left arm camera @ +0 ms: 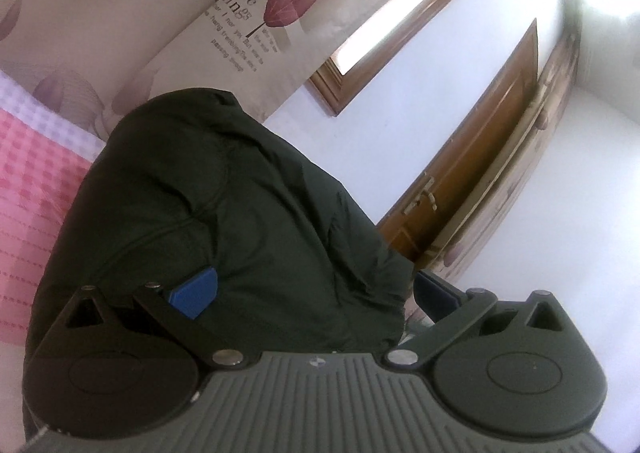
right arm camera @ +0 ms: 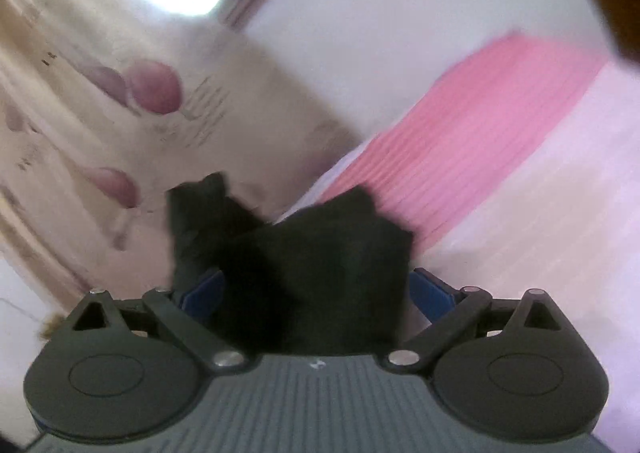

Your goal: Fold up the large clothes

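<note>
Two views, and both are filled by the same dark garment (left arm camera: 224,197).

Left wrist view: the left hand-held gripper (left arm camera: 316,293) has its blue fingers (left arm camera: 196,291) standing far apart, with a thick bulge of the dark green-black cloth heaped between them and rising well above. Whether the pads actually press on the cloth I cannot tell; one finger is half buried in it, the other shows at the cloth's edge. The garment lies over a pink checked bedcover (left arm camera: 28,181), with a leaf-printed curtain (left arm camera: 168,37) and a brown door (left arm camera: 480,157) behind.

Right wrist view: blurred. The right hand-held gripper (right arm camera: 316,293) is spread as wide as it goes, and a crumpled lump of the garment (right arm camera: 312,265) sits between the fingers; one pad is partly hidden by the cloth, the other seems just clear of it. The pink bed (right arm camera: 460,141) runs away behind.

Judging from this, the step is taking hold of the garment's edge for a fold. To do it well, each gripper should close on a single clear edge or corner, not a bunched wad, so the cloth can be drawn taut between both hands before being laid over. Pinching several layers would likely leave the fold lumpy.
</note>
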The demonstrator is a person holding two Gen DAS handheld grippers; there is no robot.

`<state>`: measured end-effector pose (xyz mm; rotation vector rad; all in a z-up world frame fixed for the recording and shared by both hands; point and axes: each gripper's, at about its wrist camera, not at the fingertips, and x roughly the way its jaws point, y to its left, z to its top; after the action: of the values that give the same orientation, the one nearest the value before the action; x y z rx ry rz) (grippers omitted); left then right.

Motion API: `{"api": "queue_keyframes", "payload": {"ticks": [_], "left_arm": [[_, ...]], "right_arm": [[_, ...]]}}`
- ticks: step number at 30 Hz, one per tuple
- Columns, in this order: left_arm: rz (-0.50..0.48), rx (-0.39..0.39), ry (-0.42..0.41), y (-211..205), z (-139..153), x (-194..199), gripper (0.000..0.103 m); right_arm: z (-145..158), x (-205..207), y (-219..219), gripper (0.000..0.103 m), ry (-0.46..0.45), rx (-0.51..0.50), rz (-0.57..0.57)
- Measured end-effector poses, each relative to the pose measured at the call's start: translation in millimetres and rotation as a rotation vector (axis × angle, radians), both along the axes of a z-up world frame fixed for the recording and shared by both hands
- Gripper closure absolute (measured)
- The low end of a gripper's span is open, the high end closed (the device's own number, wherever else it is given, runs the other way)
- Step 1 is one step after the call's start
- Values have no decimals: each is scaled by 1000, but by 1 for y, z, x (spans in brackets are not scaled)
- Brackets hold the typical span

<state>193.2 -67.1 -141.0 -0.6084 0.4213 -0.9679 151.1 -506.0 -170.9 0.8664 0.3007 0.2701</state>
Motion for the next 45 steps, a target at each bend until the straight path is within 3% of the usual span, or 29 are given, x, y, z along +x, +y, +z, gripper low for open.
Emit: {"api": "queue_keyframes", "payload": {"ticks": [4, 5, 8, 9, 10, 12, 15, 17, 20, 22, 25, 26, 27, 28, 30, 32, 35, 38, 45], "left_arm": [[-2, -8, -13, 2, -1, 1, 0], [-3, -13, -14, 3, -2, 0, 0], [-4, -15, -27, 6, -4, 0, 0], [10, -16, -32, 7, -4, -1, 0], [36, -20, -33, 10, -5, -2, 0], [86, -59, 1, 19, -6, -1, 0], [137, -219, 131, 37, -5, 3, 0], [139, -221, 172, 35, -2, 5, 0], [91, -133, 133, 18, -1, 4, 0], [68, -89, 84, 8, -4, 1, 0], [41, -33, 38, -1, -6, -4, 0], [49, -21, 27, -2, -6, -4, 0], [54, -29, 33, -1, -8, -3, 0], [56, -48, 46, 2, -11, 0, 0], [61, -70, 64, 5, -14, 2, 0], [62, -56, 52, 3, -13, 1, 0], [61, -56, 49, 4, -14, -2, 0], [59, -58, 45, 4, -14, -2, 0], [82, -81, 48, 15, -19, -2, 0]], "right_arm": [[22, 42, 28, 2, -25, 98, 165], [31, 55, 39, 2, -24, 73, 181], [55, 78, 74, 6, -23, -155, 184], [59, 84, 82, 33, -29, -209, 201], [62, 93, 91, 72, -15, -260, 203], [73, 106, 101, 81, -51, -315, 219], [102, 99, 110, 87, -147, -363, 228], [107, 80, 104, 88, -195, -364, 201], [71, 53, 82, 88, -155, -351, 116], [40, 42, 62, 87, -95, -313, 88], [16, 7, 32, 75, -102, -208, 23], [14, -5, 21, 53, -97, -171, -17], [11, -20, 6, 12, -97, -138, -84], [11, -31, -8, 0, -107, -118, -141], [4, -38, -32, 0, -72, -81, -148], [-7, -29, -48, 0, 30, -22, -144], [-22, -10, -52, 0, 106, 76, -55], [-24, -8, -39, 0, 81, 188, 0], [30, 13, -3, 0, -1, 33, 90]]}}
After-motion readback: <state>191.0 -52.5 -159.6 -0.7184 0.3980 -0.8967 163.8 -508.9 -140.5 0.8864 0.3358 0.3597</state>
